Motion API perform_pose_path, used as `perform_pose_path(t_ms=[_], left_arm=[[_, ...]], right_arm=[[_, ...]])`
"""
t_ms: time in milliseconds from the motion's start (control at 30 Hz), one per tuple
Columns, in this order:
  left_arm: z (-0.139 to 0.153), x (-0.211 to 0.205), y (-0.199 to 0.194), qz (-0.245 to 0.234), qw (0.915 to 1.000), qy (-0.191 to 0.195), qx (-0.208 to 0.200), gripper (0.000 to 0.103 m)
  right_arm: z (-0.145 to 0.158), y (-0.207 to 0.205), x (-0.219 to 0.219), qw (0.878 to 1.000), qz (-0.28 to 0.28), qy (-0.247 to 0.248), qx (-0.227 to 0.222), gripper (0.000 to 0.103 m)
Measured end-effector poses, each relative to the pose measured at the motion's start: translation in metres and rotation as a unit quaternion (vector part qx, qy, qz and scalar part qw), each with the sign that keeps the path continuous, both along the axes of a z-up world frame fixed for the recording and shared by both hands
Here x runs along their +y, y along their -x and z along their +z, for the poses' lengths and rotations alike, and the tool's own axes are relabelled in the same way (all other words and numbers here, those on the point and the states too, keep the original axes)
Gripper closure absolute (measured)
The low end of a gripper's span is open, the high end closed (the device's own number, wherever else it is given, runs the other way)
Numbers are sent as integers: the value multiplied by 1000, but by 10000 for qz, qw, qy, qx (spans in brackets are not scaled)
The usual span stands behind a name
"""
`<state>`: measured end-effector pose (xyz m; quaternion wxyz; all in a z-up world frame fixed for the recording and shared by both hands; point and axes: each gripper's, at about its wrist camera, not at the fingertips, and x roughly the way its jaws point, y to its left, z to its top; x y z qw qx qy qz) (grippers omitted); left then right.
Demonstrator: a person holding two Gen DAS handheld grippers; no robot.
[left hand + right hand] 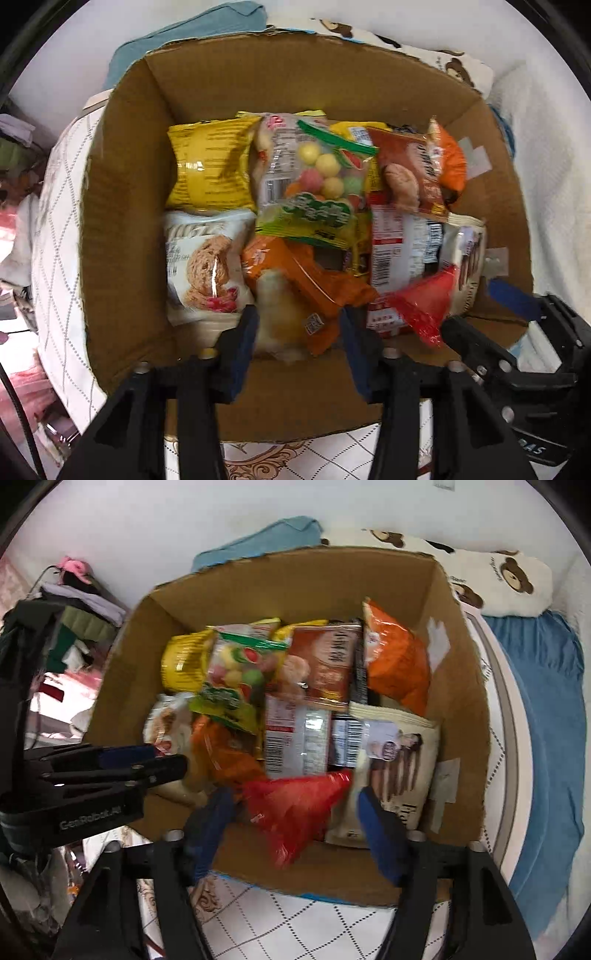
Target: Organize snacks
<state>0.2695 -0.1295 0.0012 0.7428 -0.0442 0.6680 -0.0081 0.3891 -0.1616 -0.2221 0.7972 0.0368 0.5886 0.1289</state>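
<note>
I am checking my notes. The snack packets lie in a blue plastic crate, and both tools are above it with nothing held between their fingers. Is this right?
Not quite. The packets lie in a brown cardboard box, not a blue plastic crate; the right wrist view shows its corrugated walls. The rest stands: the left tool and the right tool are above it, with nothing held.

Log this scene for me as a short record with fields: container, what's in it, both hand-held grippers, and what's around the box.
container: cardboard box, top open
contents: mixed snack packets, including yellow bag, candy bag, red packet
left hand-held gripper: open, orange packet between its fingers, not pressed
right hand-held gripper: open, astride red packet
surroundings: quilted bedding, bear-print pillow
</note>
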Motion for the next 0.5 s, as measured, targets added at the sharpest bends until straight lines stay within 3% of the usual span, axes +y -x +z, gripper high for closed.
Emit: perform_pose_path(t_ms=[33, 100, 267, 500], left_arm=[[-1, 1, 0, 51, 10000, -20, 3, 24], [-2, 3, 1, 125, 9999, -85, -41, 12], [-2, 7, 4, 197, 9994, -241, -176, 7], [0, 8, 14, 241, 9986, -301, -353, 7]], right_arm=[[0, 0, -2, 10000, -69, 44, 8, 6], [-1, -2, -7, 9995, -225, 206, 16, 4], [0, -4, -14, 9964, -459, 699, -109, 3], [2, 0, -16, 9940, -578, 887, -286, 3]])
